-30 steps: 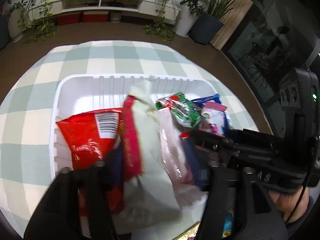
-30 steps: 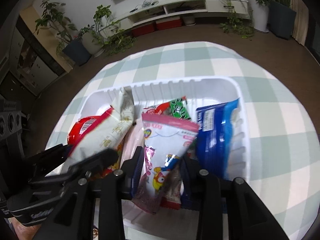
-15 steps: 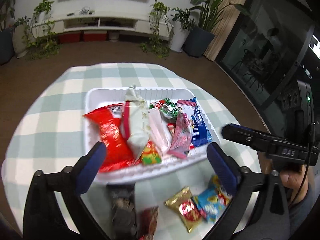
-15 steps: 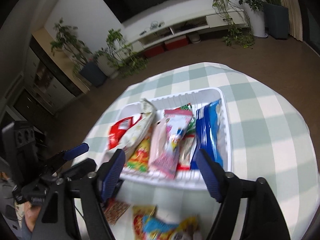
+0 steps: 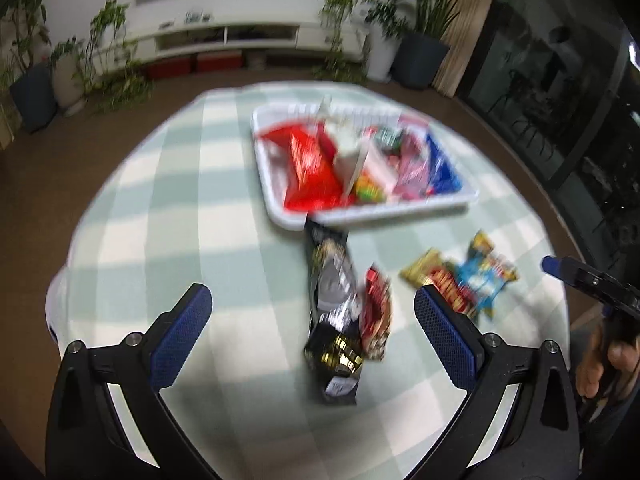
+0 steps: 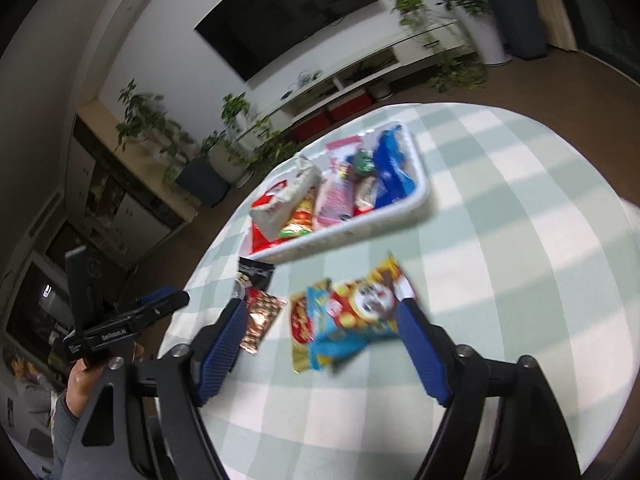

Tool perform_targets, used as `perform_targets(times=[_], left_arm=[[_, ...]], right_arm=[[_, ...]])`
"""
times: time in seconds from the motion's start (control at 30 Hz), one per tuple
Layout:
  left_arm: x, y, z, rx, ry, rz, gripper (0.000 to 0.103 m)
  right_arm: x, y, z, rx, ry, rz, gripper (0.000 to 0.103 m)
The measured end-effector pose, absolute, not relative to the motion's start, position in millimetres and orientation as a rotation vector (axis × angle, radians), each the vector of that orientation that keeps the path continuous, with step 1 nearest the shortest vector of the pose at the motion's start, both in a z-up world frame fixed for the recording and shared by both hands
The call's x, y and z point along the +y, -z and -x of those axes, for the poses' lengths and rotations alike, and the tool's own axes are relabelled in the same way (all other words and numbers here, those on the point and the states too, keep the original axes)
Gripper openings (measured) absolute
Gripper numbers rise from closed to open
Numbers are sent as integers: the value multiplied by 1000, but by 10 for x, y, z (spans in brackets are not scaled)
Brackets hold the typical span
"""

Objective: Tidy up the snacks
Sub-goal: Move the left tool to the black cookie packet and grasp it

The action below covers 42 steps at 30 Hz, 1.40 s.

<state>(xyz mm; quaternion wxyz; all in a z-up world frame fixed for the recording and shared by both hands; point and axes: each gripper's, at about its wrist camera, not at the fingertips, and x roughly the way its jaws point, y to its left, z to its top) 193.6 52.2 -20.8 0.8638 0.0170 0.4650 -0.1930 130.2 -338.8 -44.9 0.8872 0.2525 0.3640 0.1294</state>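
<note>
White tray (image 5: 372,216) packed with upright snack packets (image 6: 340,196); four more packets lie loose on table (image 5: 160,200). Left gripper (image 5: 312,312) and right gripper (image 6: 320,320) both spread, empty.

Tablecloth (image 5: 168,208): checked in pale green and white. Basket (image 5: 276,212): white. Long packet (image 5: 334,312): black, silver and gold. Small packet (image 5: 376,320): red-brown. Bag (image 6: 344,320): blue, red and gold. Finger pads (image 6: 224,344): ribbed blue.

White lettering runs along the black body of the left gripper (image 6: 120,330), too blurred to read; the snack packets' print is unreadable too.
</note>
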Motion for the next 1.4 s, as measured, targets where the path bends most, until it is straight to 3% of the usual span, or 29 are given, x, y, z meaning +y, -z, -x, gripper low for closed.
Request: perform_targets(times=[0.07, 0.73, 1.0, 1.17, 1.4], left_arm=[[497, 356, -1966, 1014, 378, -61, 103], [269, 788, -2371, 1117, 330, -183, 102], [166, 882, -2402, 1121, 358, -234, 70], [45, 850, -2340, 1098, 401, -263, 30], [90, 833, -2222, 1092, 438, -229, 25]], right_arm=[[-3358, 527, -1287, 785, -258, -510, 61], [-3261, 673, -1219, 799, -277, -434, 61], [-3262, 695, -1228, 804, -284, -441, 61], [-3256, 728, -1235, 817, -268, -437, 61], [-3319, 816, -1262, 852, -268, -505, 72]])
